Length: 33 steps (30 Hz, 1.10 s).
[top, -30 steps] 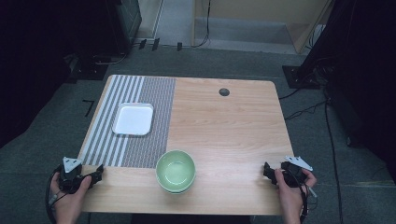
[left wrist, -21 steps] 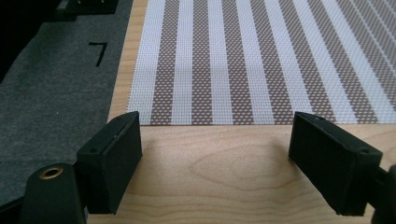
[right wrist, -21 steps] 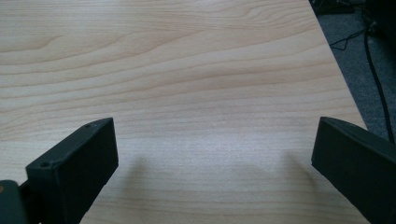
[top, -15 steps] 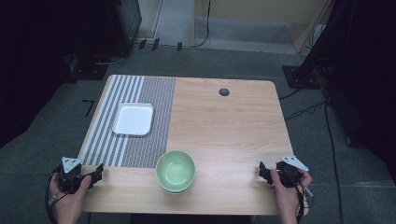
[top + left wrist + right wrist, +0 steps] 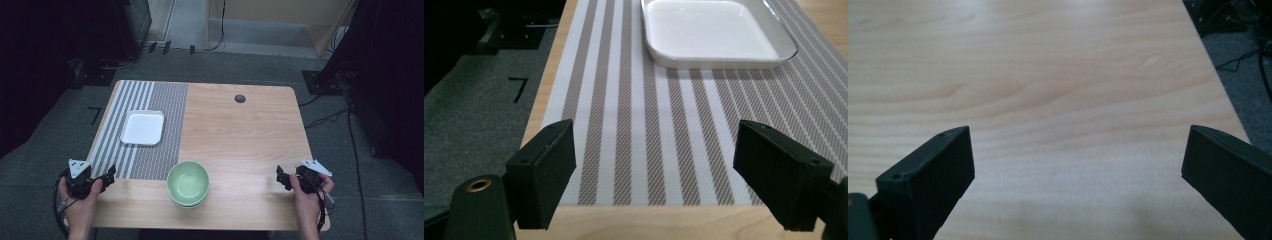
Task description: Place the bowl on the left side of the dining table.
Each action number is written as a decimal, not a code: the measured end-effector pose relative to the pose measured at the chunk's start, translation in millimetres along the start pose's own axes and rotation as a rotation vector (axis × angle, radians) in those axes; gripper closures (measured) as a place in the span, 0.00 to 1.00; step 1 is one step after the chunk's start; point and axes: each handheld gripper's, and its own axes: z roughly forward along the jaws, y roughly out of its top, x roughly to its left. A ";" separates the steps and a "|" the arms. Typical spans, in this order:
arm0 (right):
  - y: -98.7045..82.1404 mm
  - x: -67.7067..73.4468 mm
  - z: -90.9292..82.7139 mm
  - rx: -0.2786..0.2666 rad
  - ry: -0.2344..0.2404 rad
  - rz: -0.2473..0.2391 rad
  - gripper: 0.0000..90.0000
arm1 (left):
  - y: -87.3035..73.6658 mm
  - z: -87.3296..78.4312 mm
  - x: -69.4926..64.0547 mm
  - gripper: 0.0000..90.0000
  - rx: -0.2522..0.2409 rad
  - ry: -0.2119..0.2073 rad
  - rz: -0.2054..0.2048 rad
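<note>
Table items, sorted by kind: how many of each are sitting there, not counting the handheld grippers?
Green bowl: 1
White square plate: 1
Striped placemat: 1
Total: 3, all resting on the wooden table.

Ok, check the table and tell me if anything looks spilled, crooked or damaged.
Nothing stands out. The white square plate sits flat and squarely on the striped grey placemat, the green bowl stands upright and empty near the wooden table's front edge, and no spill shows.
</note>
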 end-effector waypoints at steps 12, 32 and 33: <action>27.5 17.5 8.0 -0.029 0.054 -0.037 0.06 | 23.3 10.5 -34.9 0.19 0.009 -0.100 0.043; 63.1 41.7 19.0 -0.028 0.166 -0.084 0.08 | 61.5 11.3 -89.7 0.19 -0.052 -0.237 0.056; 61.9 43.4 17.7 -0.031 0.180 -0.060 0.08 | 61.5 9.6 -91.3 0.19 -0.050 -0.250 0.052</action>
